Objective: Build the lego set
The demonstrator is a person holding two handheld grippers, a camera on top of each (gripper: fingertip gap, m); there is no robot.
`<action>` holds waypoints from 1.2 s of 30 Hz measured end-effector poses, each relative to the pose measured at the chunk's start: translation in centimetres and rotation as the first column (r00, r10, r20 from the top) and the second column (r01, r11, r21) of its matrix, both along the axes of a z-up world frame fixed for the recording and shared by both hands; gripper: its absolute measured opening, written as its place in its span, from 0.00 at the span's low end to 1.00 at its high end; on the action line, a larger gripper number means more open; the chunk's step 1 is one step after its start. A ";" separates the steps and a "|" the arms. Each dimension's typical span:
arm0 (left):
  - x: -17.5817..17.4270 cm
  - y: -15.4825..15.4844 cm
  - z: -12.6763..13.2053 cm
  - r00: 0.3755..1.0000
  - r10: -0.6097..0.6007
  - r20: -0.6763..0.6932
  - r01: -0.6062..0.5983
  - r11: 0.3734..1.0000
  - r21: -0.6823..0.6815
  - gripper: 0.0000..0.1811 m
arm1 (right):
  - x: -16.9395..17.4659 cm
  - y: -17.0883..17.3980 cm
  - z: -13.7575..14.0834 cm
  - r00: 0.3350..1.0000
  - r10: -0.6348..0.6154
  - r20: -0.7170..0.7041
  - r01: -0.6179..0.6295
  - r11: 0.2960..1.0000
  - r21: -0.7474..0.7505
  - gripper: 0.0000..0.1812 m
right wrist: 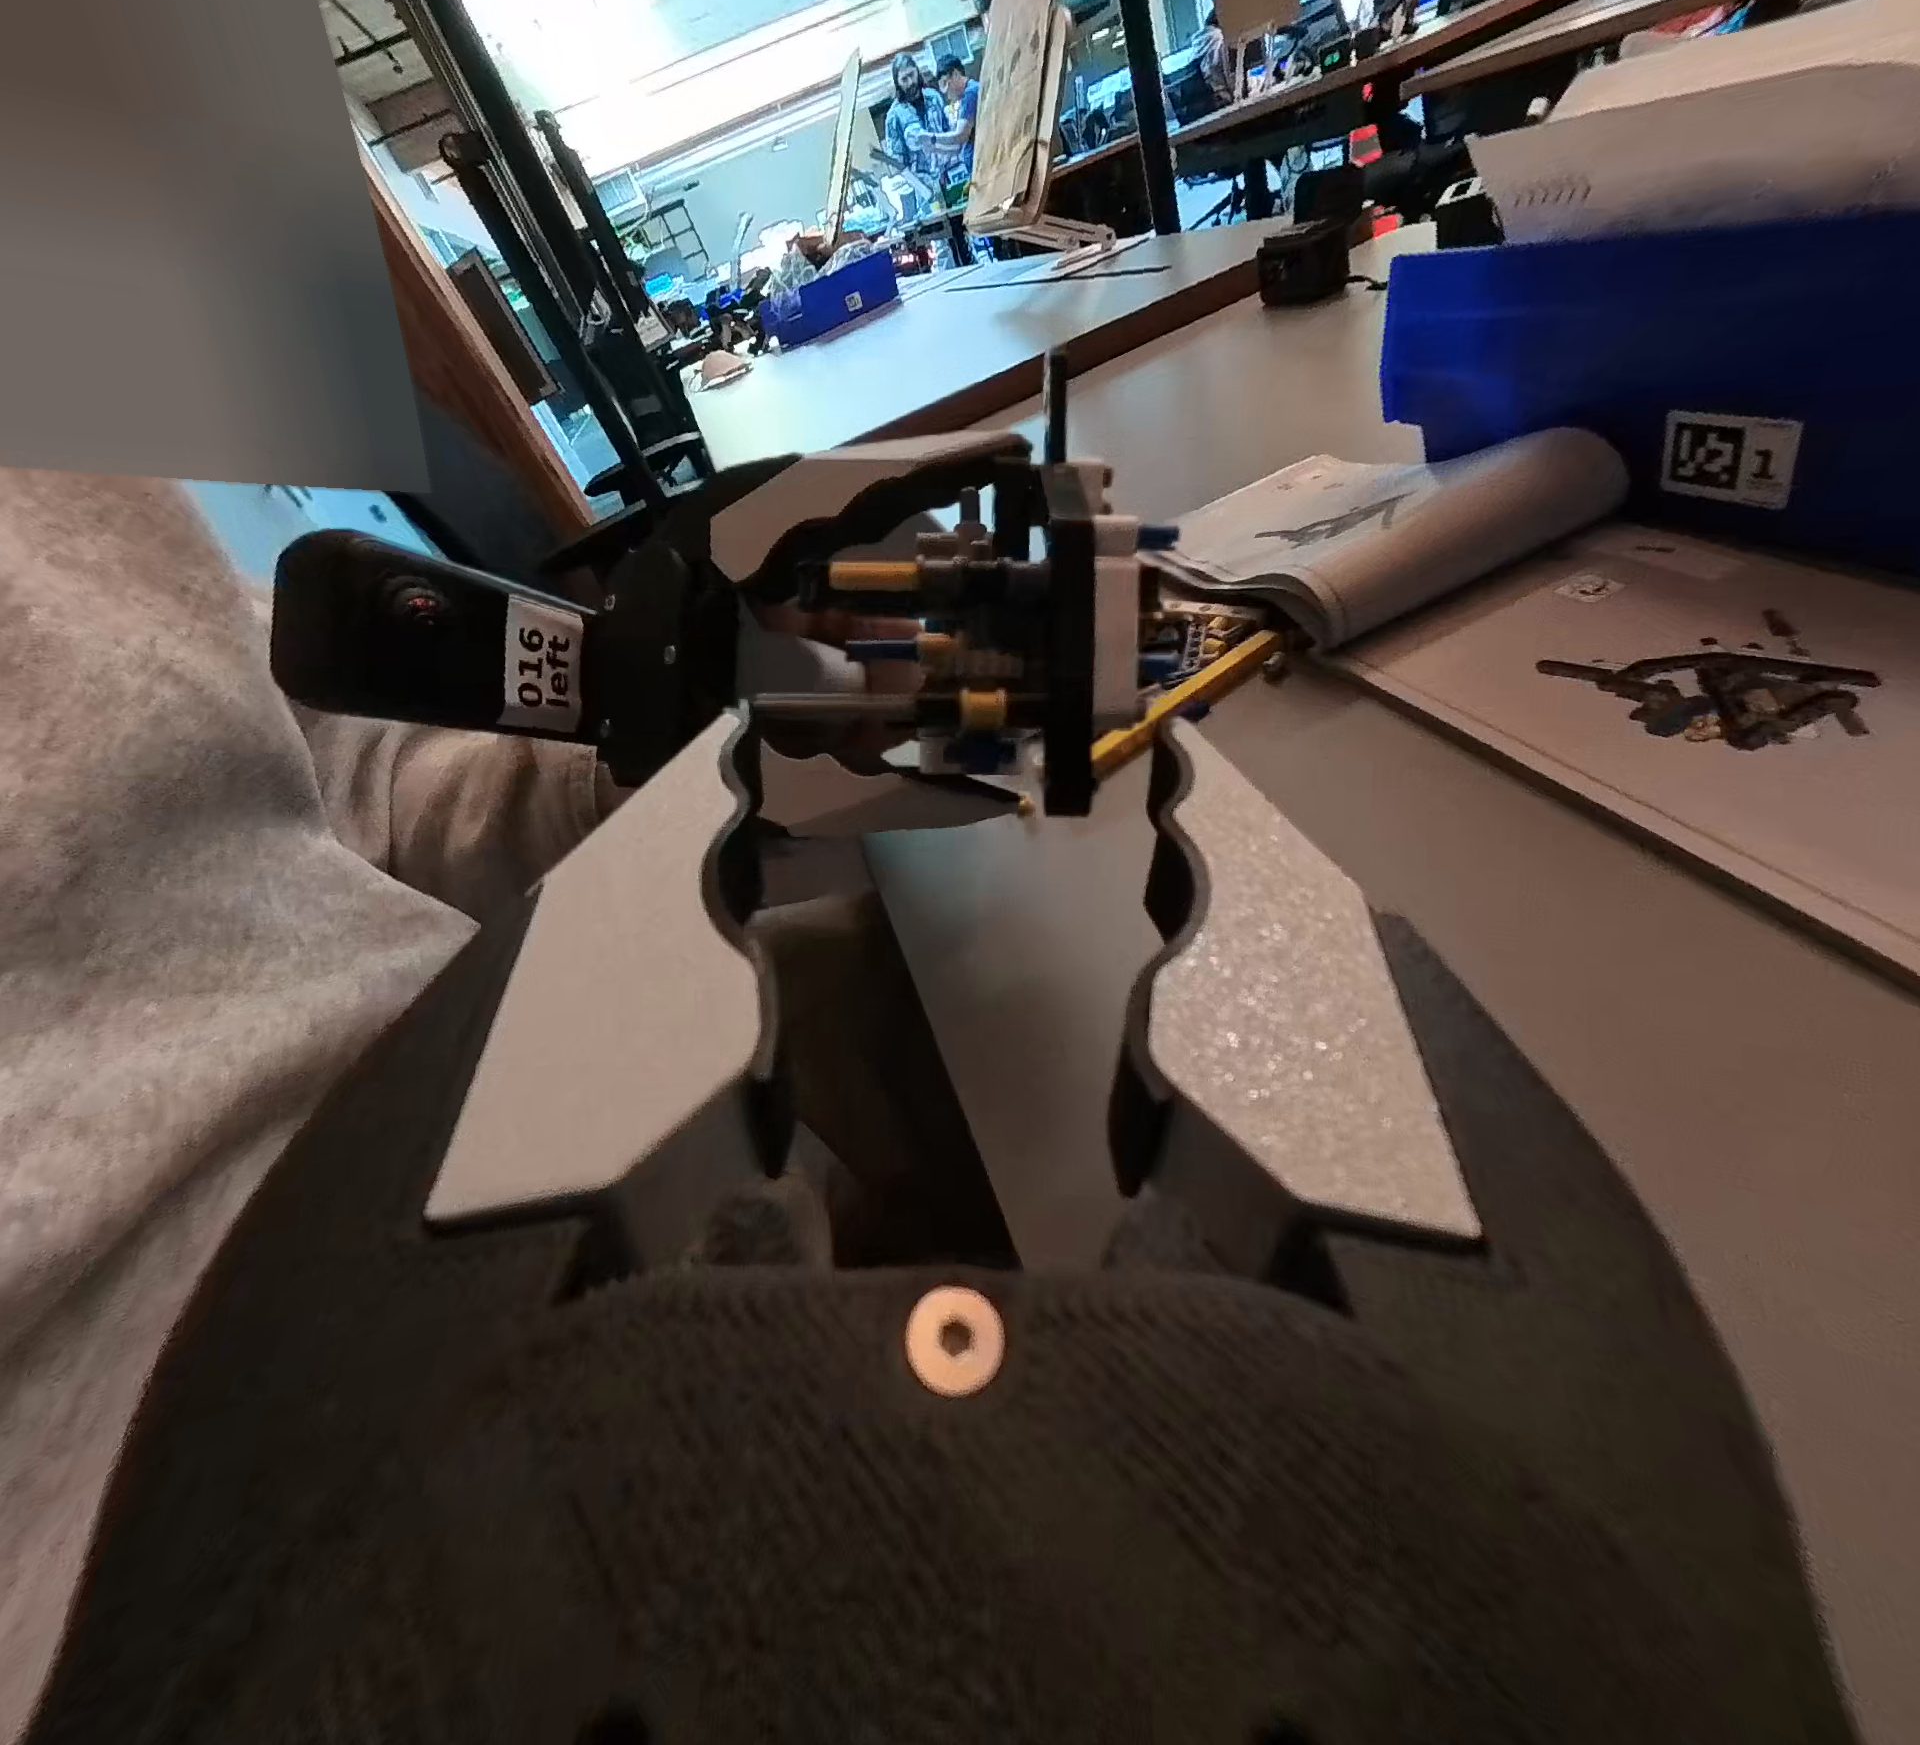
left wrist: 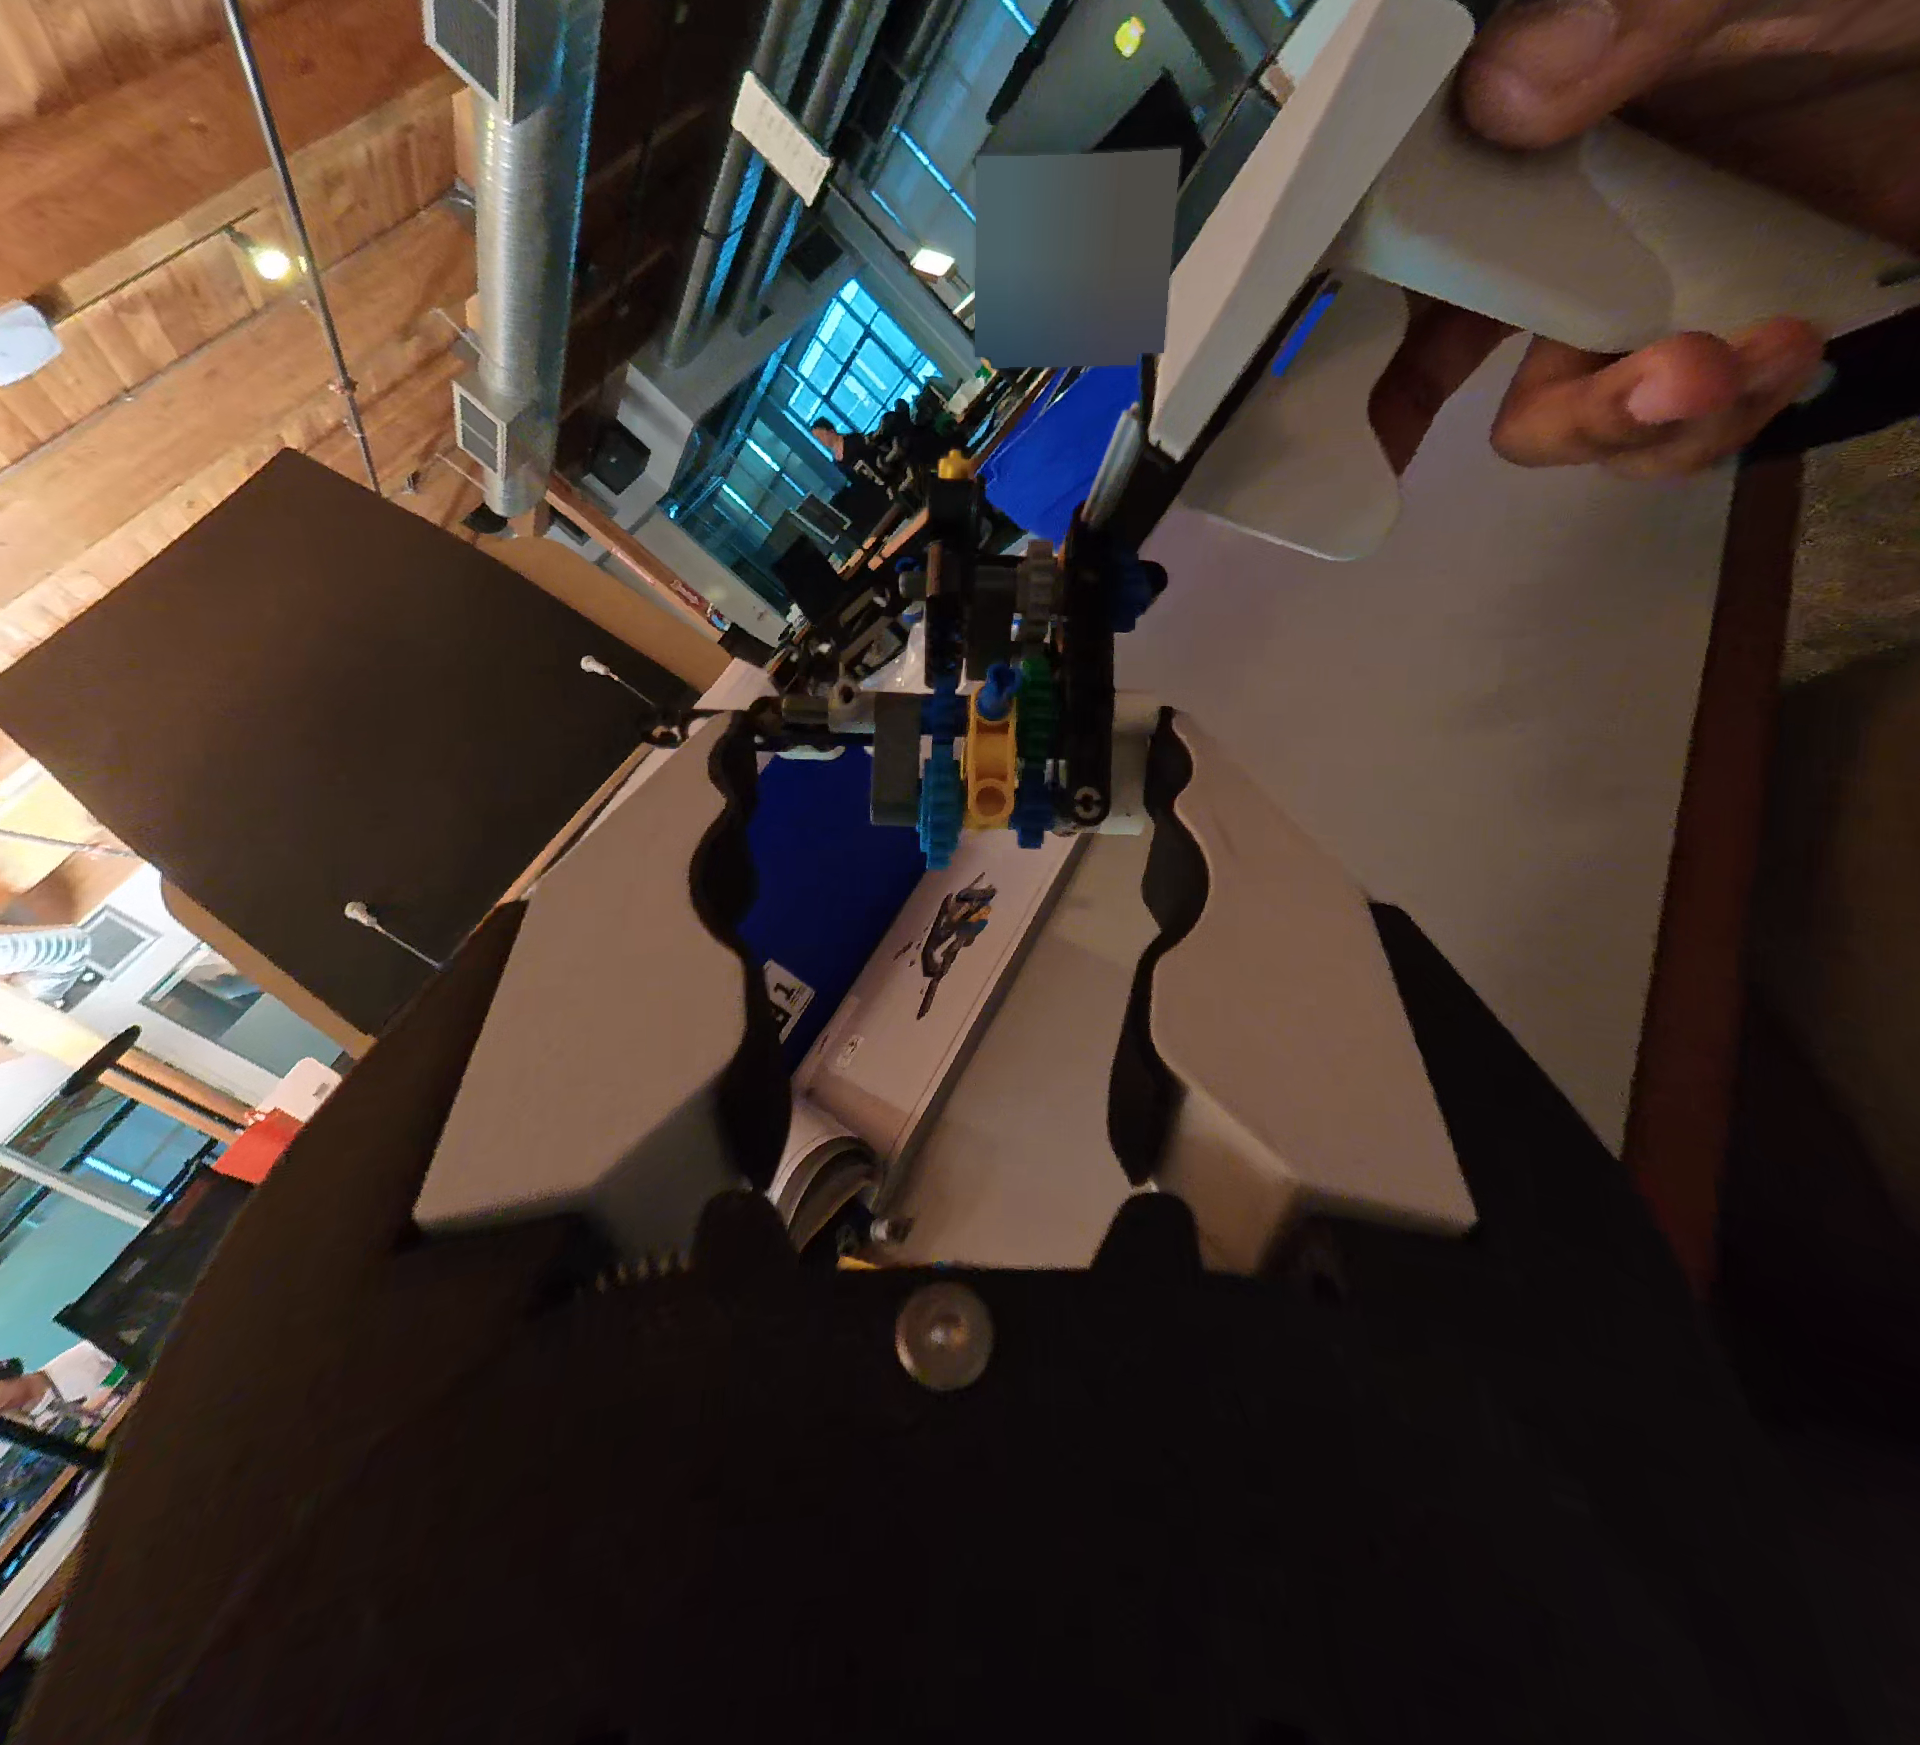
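Note:
A small lego assembly [left wrist: 997,739] of black beams, blue and green gears, a yellow connector and grey axles sits between my left gripper's [left wrist: 945,734] fingertips, which are shut on it. In the right wrist view the same assembly [right wrist: 997,646] is held in the air above the table by the left gripper [right wrist: 727,615], one finger above it and one below. My right gripper [right wrist: 951,739] is open, with its tips just below and in front of the assembly's black plate. In the left wrist view one right gripper finger [left wrist: 1216,324] reaches to the assembly's far end.
A rolled-open instruction booklet [right wrist: 1455,511] lies on the grey table [right wrist: 1558,1020] beside a blue bin [right wrist: 1610,345]. A sheet showing a pile of parts [right wrist: 1662,739] lies to the right. A hand [left wrist: 1683,33] holds the right gripper. A grey sleeve [right wrist: 208,812] is at left. My two grippers' fingertips are within a few centimetres of each other.

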State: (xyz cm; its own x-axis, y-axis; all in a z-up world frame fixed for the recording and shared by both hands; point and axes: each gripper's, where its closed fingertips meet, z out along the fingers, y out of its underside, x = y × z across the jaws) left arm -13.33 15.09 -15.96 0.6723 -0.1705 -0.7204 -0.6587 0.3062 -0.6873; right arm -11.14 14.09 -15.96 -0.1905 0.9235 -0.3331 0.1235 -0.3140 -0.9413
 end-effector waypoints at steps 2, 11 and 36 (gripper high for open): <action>0.3 -0.1 0.0 1.000 -0.005 -0.012 0.005 1.000 0.004 0.41 | 0.2 -0.2 -0.1 1.000 0.013 0.019 -0.013 1.000 0.007 0.41; 0.9 -0.5 0.3 0.996 0.016 -0.089 -0.009 0.997 0.082 0.41 | 0.5 -1.0 -0.4 0.996 0.036 0.080 -0.038 0.999 0.022 0.42; 2.0 0.3 -0.5 0.992 0.004 -0.123 0.007 0.996 0.087 0.41 | 0.8 -0.3 -1.3 0.993 0.064 0.098 -0.060 0.997 -0.045 0.43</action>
